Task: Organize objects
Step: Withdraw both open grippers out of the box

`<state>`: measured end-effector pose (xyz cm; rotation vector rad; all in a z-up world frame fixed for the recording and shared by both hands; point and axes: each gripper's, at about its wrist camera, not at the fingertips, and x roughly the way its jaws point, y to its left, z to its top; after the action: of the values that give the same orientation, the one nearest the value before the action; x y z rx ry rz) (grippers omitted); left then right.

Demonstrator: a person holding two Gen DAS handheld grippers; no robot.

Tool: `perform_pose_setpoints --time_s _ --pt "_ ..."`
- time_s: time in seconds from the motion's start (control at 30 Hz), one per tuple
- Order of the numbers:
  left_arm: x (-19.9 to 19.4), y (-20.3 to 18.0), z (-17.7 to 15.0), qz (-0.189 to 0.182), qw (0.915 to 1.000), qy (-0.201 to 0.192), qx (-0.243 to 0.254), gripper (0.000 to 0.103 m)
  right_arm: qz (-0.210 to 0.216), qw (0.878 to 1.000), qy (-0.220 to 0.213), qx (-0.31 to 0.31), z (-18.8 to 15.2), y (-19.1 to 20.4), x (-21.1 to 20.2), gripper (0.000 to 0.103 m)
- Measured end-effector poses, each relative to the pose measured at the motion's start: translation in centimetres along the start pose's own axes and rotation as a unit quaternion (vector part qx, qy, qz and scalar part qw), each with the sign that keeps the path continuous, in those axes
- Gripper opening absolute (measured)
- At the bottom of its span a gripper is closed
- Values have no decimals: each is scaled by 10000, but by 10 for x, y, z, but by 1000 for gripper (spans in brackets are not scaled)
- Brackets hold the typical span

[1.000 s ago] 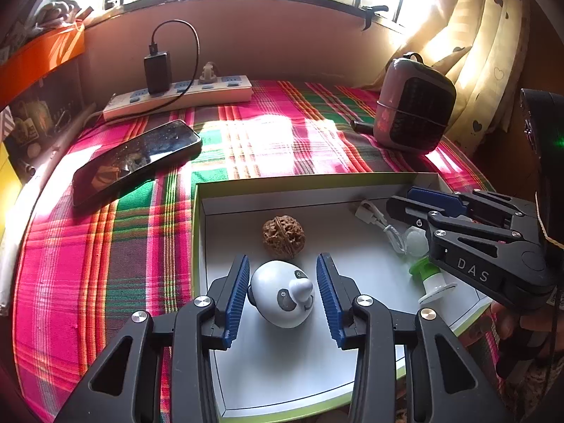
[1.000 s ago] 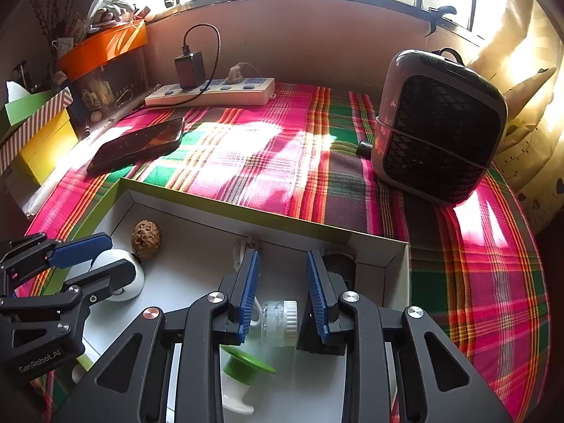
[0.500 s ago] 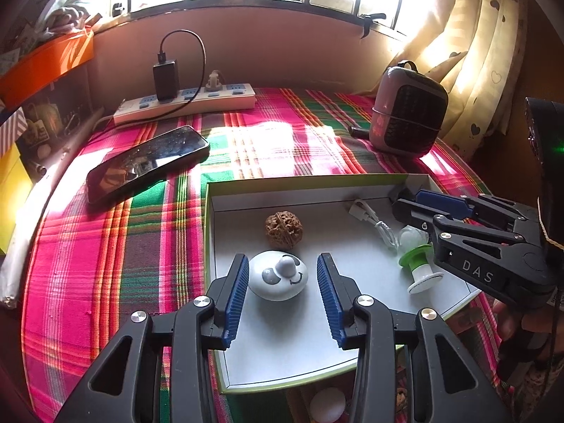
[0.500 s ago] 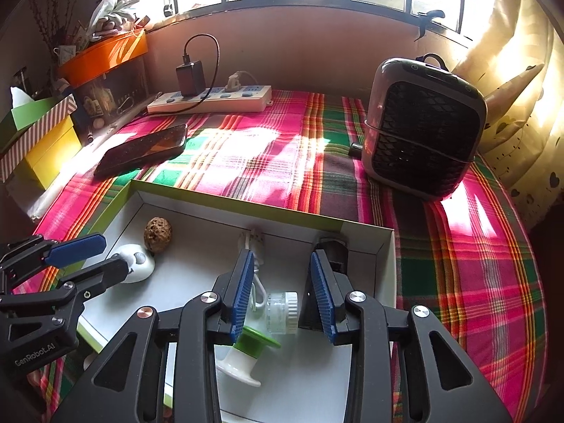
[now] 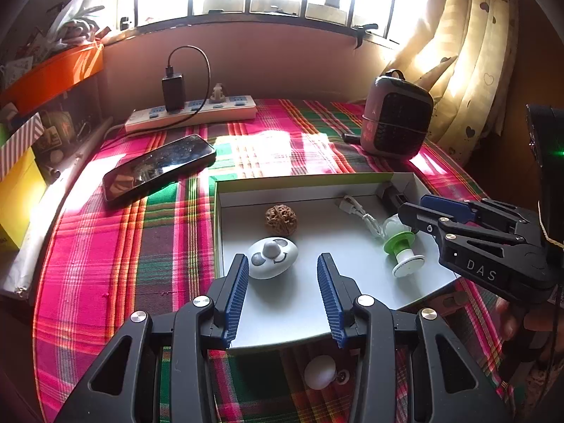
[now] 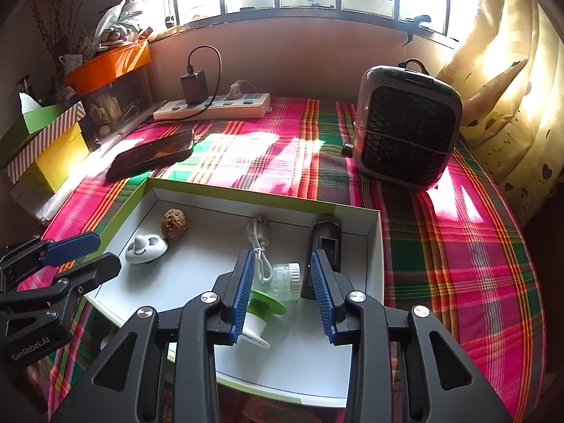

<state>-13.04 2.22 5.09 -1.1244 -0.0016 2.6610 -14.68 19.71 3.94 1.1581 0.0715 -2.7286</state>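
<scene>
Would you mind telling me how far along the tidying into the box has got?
Done: the walnut, white smiley toy, white cable, green-and-white bottle and a dark device lie in the box. In hand: nothing; left gripper and right gripper are open. Left: seemingly a small white object on the cloth.
</scene>
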Motion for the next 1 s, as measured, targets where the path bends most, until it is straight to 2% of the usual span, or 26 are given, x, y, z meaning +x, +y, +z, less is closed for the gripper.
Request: perform_pose_setpoints --time_s 0.37,0.5,0.73,1.0 --pt "-25 5 -15 6 9998 -132 -123 39 45 9996 -255 74 -13 6 -29 35" --pt "-31 8 -21 -10 9998 -149 -148 39 25 9995 -309 61 -19 7 -37 41" --pt "-39 10 -33 -101 9995 -165 -246 39 23 9994 -326 80 -32 4 -46 41" --pt "-37 14 -46 -218 9992 -31 -325 40 1 9992 -364 157 -47 -2 -60 41"
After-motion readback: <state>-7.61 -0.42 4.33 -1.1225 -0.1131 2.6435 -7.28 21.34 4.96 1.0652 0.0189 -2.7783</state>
